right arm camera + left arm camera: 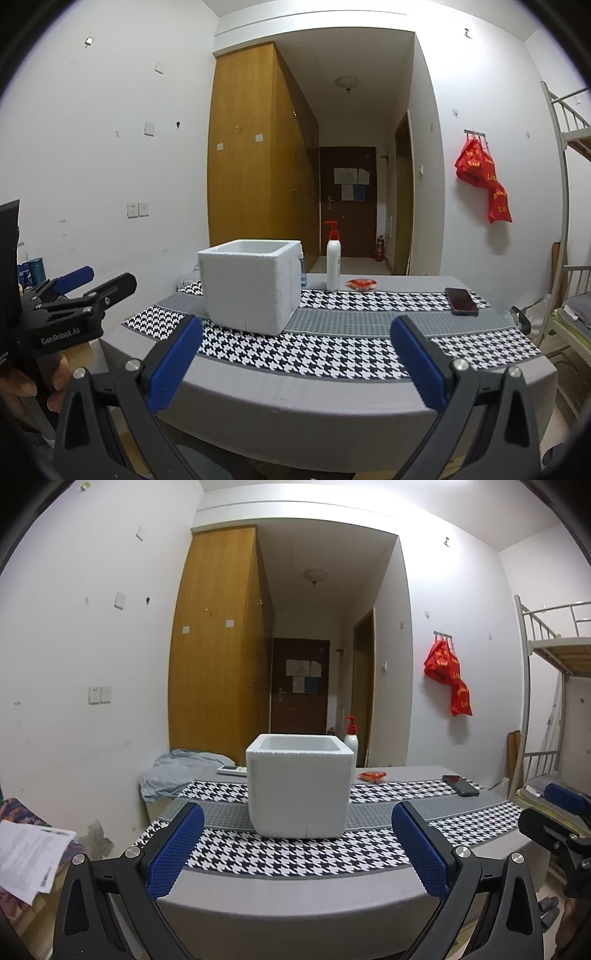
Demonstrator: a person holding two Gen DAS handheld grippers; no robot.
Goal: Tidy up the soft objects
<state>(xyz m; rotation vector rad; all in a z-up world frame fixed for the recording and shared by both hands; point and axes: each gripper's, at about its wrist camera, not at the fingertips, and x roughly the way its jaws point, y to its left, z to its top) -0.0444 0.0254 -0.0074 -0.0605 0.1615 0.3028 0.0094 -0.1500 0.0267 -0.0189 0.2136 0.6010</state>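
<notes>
A white foam box stands open-topped on the houndstooth table cloth; it also shows in the right wrist view. A small red packet lies behind it, also in the right wrist view. A crumpled grey-blue cloth lies at the table's far left. My left gripper is open and empty, short of the box. My right gripper is open and empty over the table's near edge. The left gripper shows at the left in the right wrist view.
A white pump bottle stands behind the box. A dark phone lies at the right of the table. A remote lies near the cloth. Papers lie at left, a bunk bed stands right.
</notes>
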